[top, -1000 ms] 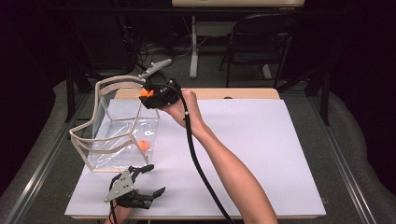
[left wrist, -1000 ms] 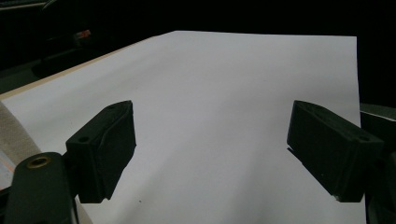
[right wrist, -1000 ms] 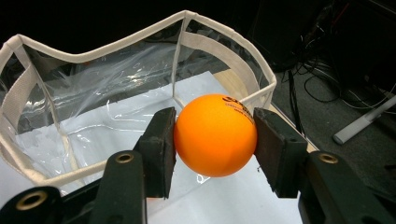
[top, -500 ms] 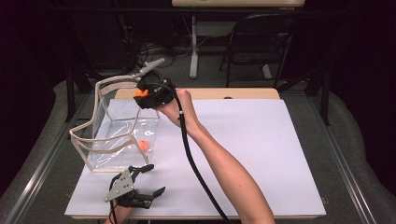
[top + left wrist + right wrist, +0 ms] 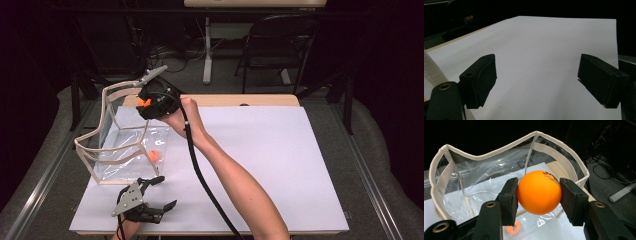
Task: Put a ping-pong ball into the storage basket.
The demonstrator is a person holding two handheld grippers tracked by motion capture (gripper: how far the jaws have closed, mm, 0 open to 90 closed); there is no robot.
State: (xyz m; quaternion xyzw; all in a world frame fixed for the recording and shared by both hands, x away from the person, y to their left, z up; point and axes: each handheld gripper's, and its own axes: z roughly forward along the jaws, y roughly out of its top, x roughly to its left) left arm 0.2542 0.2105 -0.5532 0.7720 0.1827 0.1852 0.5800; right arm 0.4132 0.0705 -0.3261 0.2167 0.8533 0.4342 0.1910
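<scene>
**Two orange balls, one clear bag**

Left gripper point(image 5: 156, 194), jaws wide, sits nearest, at 7 o'clock on the white sheet point(image 5: 280, 150). Beyond, a second ball point(image 5: 154, 156) lies inside the clear bag point(image 5: 122, 145), mouth upward. Farthest, at 11 o'clock, the right gripper point(image 5: 537, 192) clamps an orange ball point(image 5: 539, 192) above the bag.

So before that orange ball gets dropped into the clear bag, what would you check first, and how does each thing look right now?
1. Ball held firmly: ok. The right hand-held gripper has both jaws pressed on the orange ball.
2. Bag mouth open: ok. The clear bag stands with its cream rim spread wide.
3. Ball over the opening: ok, judging by the right gripper view, where the bag's inside lies just beyond the ball.
4. Room inside: ok. A second orange ball lies on the bag's floor, with bare space around it.
5. Left hand-held gripper out of the way: ok. It is open on the white sheet, near the bag's front.
</scene>
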